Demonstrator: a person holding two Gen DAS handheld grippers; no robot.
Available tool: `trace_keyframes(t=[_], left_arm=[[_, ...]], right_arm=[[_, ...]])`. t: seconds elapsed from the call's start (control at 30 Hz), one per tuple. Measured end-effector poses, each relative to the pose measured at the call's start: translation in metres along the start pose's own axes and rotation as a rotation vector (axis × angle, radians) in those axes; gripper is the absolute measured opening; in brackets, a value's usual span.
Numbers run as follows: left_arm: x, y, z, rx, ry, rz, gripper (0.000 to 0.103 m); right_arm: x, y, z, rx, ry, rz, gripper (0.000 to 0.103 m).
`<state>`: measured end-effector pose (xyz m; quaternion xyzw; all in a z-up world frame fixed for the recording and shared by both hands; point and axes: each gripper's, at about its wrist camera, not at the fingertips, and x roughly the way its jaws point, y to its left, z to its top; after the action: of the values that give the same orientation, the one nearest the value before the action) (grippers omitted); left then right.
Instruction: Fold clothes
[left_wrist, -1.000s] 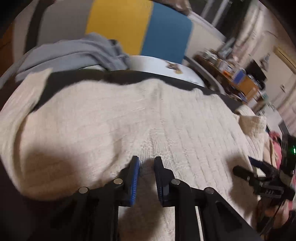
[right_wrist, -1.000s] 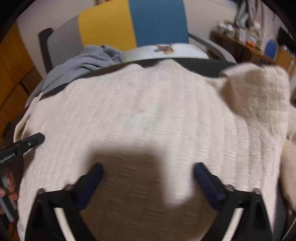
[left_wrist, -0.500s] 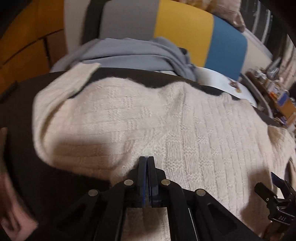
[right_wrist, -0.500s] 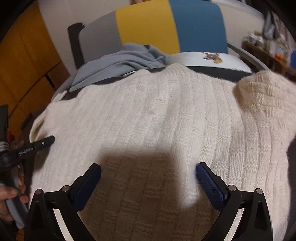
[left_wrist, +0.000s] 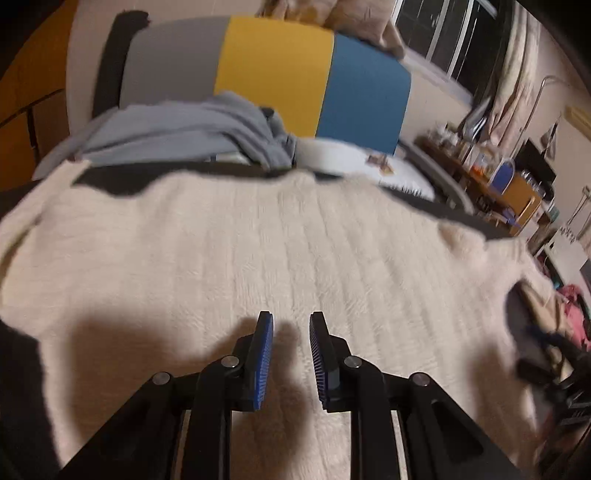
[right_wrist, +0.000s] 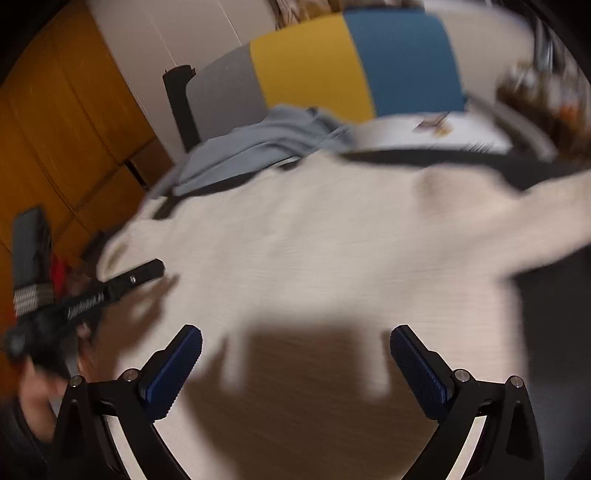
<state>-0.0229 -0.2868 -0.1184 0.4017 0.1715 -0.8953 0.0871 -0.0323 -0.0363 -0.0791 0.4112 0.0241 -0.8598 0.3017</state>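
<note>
Cream ribbed-knit sweater (left_wrist: 280, 236) spreads ahead of both released tools, left tool (left_wrist: 291, 325) apparently just above it, right tool (right_wrist: 295, 341) wide.

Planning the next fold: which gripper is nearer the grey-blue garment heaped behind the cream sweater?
Left. The left gripper is on the side of the cream knitted sweater where the grey-blue garment lies; the right gripper is farther across.
</note>
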Motion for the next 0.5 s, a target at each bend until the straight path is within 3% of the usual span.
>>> trace_keyframes(t=[0.2, 0.27, 0.4, 0.5], left_arm=[[0.004, 0.010, -0.005, -0.036, -0.004, -0.034, 0.019], [0.005, 0.008, -0.006, -0.026, -0.007, -0.022, 0.019], [0.005, 0.007, -0.007, -0.033, -0.008, -0.028, 0.019], [0.006, 0.009, -0.008, -0.050, -0.010, -0.044, 0.019]], right_arm=[[-0.024, -0.090, -0.025, -0.310, 0.163, -0.492, 0.103], [-0.031, -0.136, -0.020, -0.249, 0.180, -0.543, 0.102], [-0.059, -0.220, 0.002, 0.032, 0.082, -0.583, 0.102], [-0.058, -0.267, 0.021, 0.140, 0.053, -0.607, 0.102]])
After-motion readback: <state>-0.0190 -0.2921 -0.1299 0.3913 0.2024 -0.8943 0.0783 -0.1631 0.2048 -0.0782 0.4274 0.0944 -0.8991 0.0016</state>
